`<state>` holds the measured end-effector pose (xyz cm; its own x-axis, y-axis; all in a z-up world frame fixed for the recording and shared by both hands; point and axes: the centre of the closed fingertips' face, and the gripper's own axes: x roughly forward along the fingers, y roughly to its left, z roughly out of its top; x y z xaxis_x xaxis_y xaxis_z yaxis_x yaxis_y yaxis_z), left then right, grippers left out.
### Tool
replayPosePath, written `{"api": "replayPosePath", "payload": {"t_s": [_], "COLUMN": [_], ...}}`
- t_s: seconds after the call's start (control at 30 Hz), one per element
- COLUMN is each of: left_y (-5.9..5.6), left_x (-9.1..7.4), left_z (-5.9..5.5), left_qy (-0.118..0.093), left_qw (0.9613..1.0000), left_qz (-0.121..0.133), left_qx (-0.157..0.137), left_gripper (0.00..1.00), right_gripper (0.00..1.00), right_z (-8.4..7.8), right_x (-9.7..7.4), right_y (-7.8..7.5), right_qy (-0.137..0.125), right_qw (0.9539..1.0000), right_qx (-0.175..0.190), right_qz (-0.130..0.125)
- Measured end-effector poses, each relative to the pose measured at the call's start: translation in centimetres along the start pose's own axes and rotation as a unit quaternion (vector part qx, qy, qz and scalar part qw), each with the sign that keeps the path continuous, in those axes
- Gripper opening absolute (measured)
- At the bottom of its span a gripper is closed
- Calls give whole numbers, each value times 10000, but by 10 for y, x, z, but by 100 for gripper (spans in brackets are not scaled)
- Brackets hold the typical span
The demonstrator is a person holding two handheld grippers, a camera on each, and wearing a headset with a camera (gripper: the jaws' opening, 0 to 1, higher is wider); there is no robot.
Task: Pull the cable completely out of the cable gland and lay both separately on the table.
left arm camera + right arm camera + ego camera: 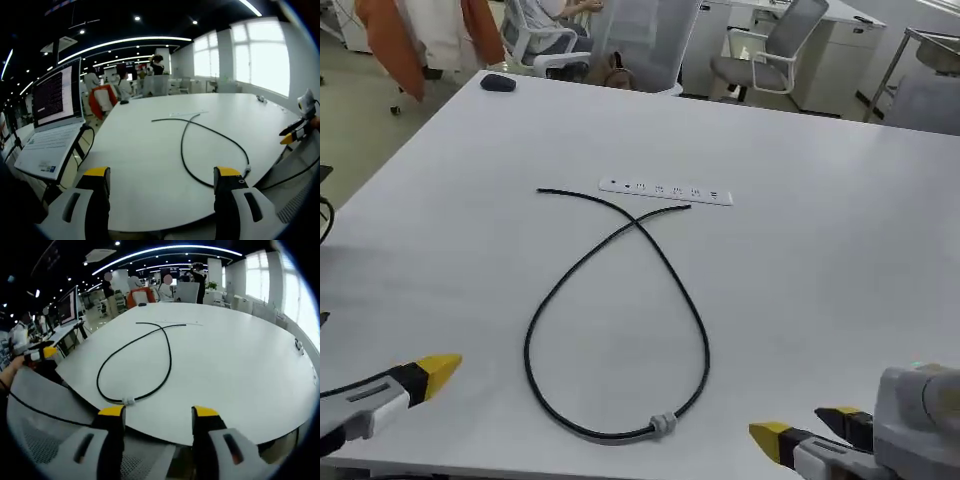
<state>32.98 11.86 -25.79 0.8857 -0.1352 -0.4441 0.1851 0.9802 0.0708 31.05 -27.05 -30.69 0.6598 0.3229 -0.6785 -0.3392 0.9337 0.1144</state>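
A black cable (535, 325) lies in a crossed loop on the white table (820, 260), with a small grey cable gland (663, 424) threaded on it near the front edge. The cable (210, 132) and gland (247, 170) lie ahead in the left gripper view; the cable (165, 347) and gland (128, 401) also lie ahead in the right gripper view. My left gripper (162, 175) is open at the front left, away from the cable. My right gripper (158, 412) is open at the front right, short of the gland. Both hold nothing. Yellow fingertips (440, 370) show at the left and fingertips (770, 436) at the right.
A white power strip (665, 190) lies beyond the cable's ends. A dark mouse (498, 83) sits at the far left corner. An open laptop (50, 125) stands left of the table. Office chairs (770, 50) and seated people are behind the far edge.
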Motion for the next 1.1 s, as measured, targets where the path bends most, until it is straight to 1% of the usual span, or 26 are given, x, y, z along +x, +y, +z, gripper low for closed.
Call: {"api": "replayPosePath", "payload": {"t_s": [0.13,0.23,0.33,0.37,0.43,0.53,0.67,1.1], "left_y": [0,-1,0,-2,-1,-3,-3,-4], "left_x": [0,0,0,0,0,1,1,1], "left_z": [0,-2,-1,-1,-1,-1,-3,-5], "left_qy": [-9,38,23,28,33,58,107,147], "left_qw": [10000,10000,10000,10000,10000,9999,9999,9998], "left_qz": [7,-27,-12,-52,-48,-96,-96,-112], "left_qx": [-10,-16,-23,-38,-33,5,16,24], "left_gripper": [82,81,83,82,81,81,81,79], "right_gripper": [51,51,50,51,52,52,52,52], "right_z": [0,-1,-2,-1,-1,-1,-1,-1], "right_x": [0,1,1,1,1,1,1,1], "right_y": [0,1,2,2,1,1,2,3], "right_qy": [-26,8,28,14,-11,-7,0,7], "right_qw": [10000,10000,10000,9999,9999,9999,9999,9998], "right_qx": [46,62,60,90,143,147,146,182], "right_qz": [5,40,74,77,53,75,81,113]}}
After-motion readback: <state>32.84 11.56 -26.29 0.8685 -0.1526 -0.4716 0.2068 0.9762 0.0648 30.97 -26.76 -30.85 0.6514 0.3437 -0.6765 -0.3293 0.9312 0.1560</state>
